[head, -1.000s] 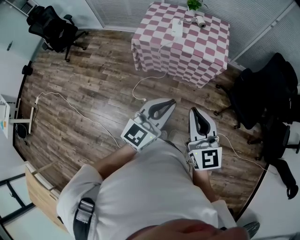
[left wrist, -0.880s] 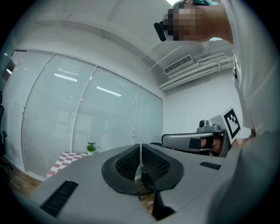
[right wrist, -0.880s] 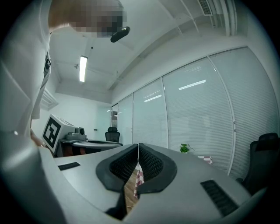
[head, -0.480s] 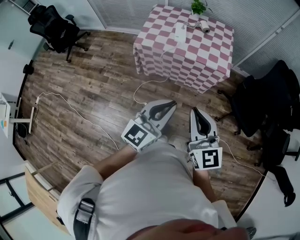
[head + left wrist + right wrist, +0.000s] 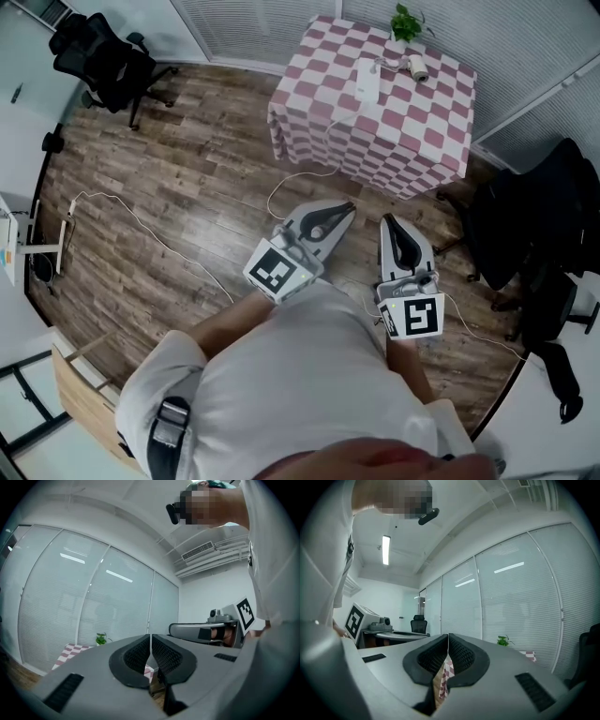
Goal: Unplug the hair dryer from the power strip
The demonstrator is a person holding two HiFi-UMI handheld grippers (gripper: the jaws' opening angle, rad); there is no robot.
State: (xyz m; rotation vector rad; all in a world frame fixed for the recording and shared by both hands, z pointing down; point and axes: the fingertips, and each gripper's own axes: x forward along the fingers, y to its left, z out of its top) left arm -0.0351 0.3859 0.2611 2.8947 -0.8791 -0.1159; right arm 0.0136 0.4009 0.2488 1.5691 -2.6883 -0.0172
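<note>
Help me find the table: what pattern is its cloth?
Cloth: pink-and-white checks, clearest in head view.

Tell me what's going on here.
A person holds a gripper in each hand. The left gripper and right gripper are both shut and empty, above the wood floor. Ahead stands a checkered table with a white power strip, the hair dryer and a small plant on it. Neither gripper is near them, so the unplugging has not begun.

checked table (image 5: 412, 141): by blinds (image 5: 253, 23); potted plant (image 5: 406, 21): at its far edge; black chair (image 5: 98, 56): upper left, on wood floor (image 5: 187, 178)
</note>
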